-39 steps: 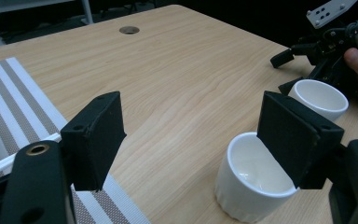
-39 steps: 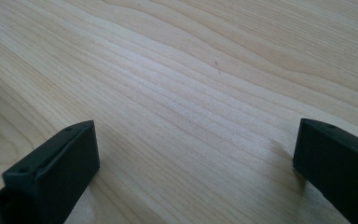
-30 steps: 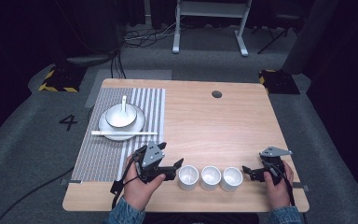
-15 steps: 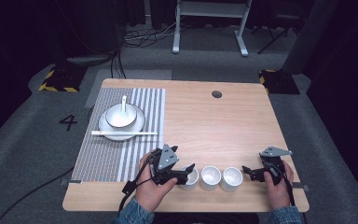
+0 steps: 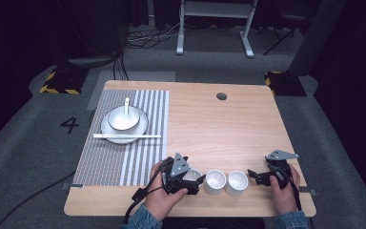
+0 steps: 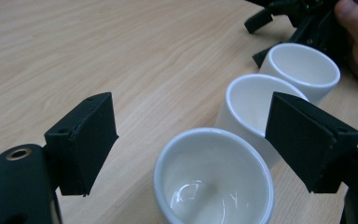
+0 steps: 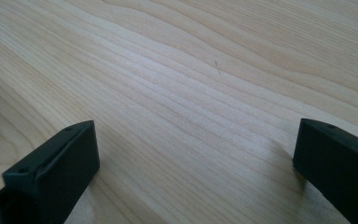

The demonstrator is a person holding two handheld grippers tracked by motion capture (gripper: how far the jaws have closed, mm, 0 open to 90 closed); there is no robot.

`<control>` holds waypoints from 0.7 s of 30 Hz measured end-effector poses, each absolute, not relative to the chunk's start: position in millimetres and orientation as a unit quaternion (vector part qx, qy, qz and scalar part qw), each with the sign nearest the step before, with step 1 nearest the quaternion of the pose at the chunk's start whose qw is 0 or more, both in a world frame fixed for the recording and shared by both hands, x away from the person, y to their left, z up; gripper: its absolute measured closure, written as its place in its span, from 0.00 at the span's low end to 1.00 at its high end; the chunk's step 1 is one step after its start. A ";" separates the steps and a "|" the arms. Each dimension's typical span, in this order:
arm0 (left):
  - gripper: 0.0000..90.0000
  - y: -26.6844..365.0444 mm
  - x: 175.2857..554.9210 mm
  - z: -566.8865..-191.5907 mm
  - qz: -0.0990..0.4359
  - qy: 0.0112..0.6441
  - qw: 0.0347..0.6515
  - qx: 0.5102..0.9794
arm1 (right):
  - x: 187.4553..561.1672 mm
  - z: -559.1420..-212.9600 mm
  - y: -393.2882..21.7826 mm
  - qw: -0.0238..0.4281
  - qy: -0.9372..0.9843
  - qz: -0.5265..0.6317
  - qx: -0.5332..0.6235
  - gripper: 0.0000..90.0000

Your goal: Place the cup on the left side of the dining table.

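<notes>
In the high view, three white cups stand in a row near the front edge of the desk [image 5: 248,124], and the left hand-held gripper [image 5: 196,182] sits at the leftmost cup [image 5: 194,174], far nearer to it than the right hand-held gripper [image 5: 253,175], which rests open beyond the rightmost cup [image 5: 237,182]. The left gripper view shows its jaws spread wide with the nearest cup [image 6: 214,179] upright between them but untouched, the row running away up and right. The right gripper view shows parted jaws over bare wood.
</notes>
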State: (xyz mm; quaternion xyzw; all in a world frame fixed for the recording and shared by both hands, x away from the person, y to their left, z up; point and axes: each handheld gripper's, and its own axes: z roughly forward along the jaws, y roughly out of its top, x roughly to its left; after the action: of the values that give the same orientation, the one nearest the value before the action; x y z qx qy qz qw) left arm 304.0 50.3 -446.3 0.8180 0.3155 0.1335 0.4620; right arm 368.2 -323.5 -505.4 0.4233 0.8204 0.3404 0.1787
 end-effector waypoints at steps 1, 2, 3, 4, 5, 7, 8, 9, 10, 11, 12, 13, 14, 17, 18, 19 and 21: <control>0.18 50.3 304.0 -446.3 0.134 0.316 0.462 0.818 | 368.2 -505.4 -323.5 0.179 0.820 0.340 0.423 0.00; 0.18 49.4 303.7 -447.9 0.133 0.314 0.460 0.820 | 368.2 -505.4 -323.5 0.179 0.820 0.340 0.423 0.00; 0.18 48.7 303.4 -449.7 0.132 0.313 0.458 0.822 | 368.2 -505.4 -323.5 0.179 0.820 0.340 0.423 0.00; 0.18 48.4 303.1 -452.0 0.131 0.312 0.454 0.824 | 368.2 -505.4 -323.5 0.179 0.820 0.340 0.423 0.00; 0.18 48.2 302.7 -453.4 0.130 0.314 0.449 0.826 | 368.2 -505.4 -323.5 0.179 0.820 0.340 0.423 0.00; 0.18 47.6 302.7 -456.5 0.129 0.313 0.442 0.830 | 368.2 -505.4 -323.5 0.179 0.820 0.340 0.423 0.00; 0.17 47.0 302.7 -458.4 0.124 0.312 0.440 0.833 | 368.2 -505.4 -323.5 0.179 0.820 0.340 0.423 0.00; 0.17 45.9 302.3 -460.6 0.120 0.312 0.438 0.834 | 368.2 -505.4 -323.5 0.179 0.820 0.340 0.423 0.00; 0.17 45.0 301.9 -462.2 0.119 0.311 0.433 0.837 | 368.2 -505.4 -323.5 0.179 0.820 0.340 0.423 0.00; 0.17 44.1 301.6 -463.9 0.119 0.309 0.430 0.840 | 368.2 -505.4 -323.5 0.179 0.820 0.340 0.423 0.00; 0.17 43.2 301.1 -465.2 0.118 0.308 0.426 0.842 | 368.2 -505.4 -323.5 0.179 0.820 0.340 0.423 0.00; 0.17 42.5 301.1 -466.8 0.119 0.307 0.422 0.844 | 368.2 -505.4 -323.5 0.179 0.820 0.340 0.423 0.00; 0.17 42.5 301.4 -468.2 0.122 0.306 0.417 0.847 | 368.2 -505.4 -323.5 0.179 0.820 0.340 0.423 0.00; 0.17 43.2 302.1 -472.6 0.122 0.313 0.407 0.849 | 368.2 -505.4 -323.5 0.179 0.820 0.340 0.423 0.00; 0.17 43.9 302.7 -473.6 0.118 0.313 0.407 0.850 | 368.2 -505.4 -323.5 0.179 0.820 0.340 0.423 0.00; 0.17 44.0 302.7 -475.0 0.117 0.315 0.406 0.850 | 368.2 -505.4 -323.5 0.179 0.820 0.340 0.423 0.00; 0.18 43.8 302.4 -475.9 0.116 0.315 0.404 0.851 | 368.2 -505.4 -323.5 0.179 0.820 0.340 0.423 0.00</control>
State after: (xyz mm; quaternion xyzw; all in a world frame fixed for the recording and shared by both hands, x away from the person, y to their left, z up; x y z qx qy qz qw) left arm 302.4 43.8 -475.9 0.8510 0.3149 0.1156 0.4040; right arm 368.2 -323.5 -505.4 0.4232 0.8204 0.3404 0.1787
